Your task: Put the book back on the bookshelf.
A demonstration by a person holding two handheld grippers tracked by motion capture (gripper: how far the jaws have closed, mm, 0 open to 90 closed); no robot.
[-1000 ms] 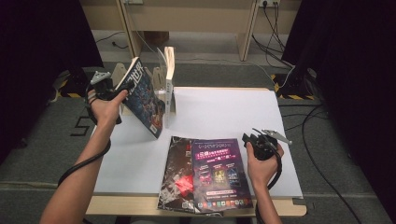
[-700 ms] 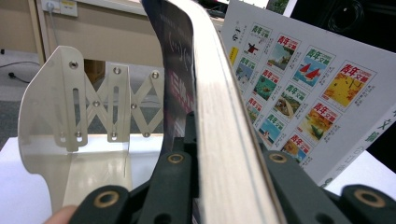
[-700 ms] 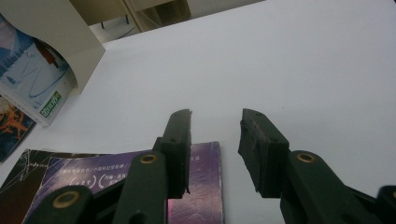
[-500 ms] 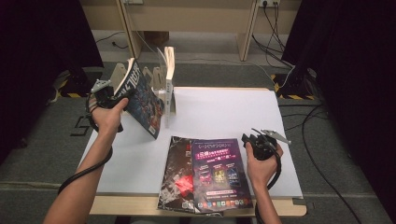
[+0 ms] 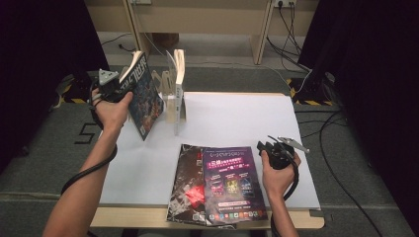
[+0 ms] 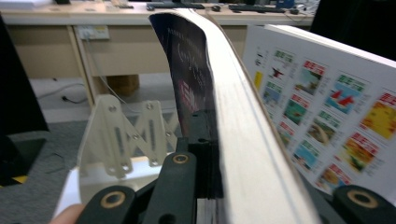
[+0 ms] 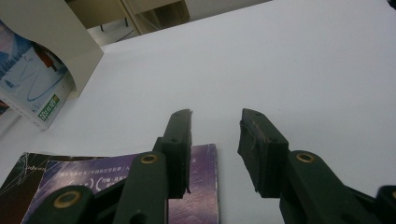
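On the white table (image 5: 237, 128) the wooden rack (image 5: 168, 96) stands at the far left corner with one book (image 5: 179, 89) already upright in it, and the magazine (image 5: 143, 96) you hold lies just to the left of that rack, lifted off the table, its long axis running from far-up to near-down and leaning. Your left gripper (image 5: 116, 89) has just been closing and now pinches this magazine at its edge, so this hand is much nearer to the rack. Your right gripper (image 5: 276, 148) rests with jaws spread and empty beside the purple magazine (image 5: 232, 182) at the near edge.
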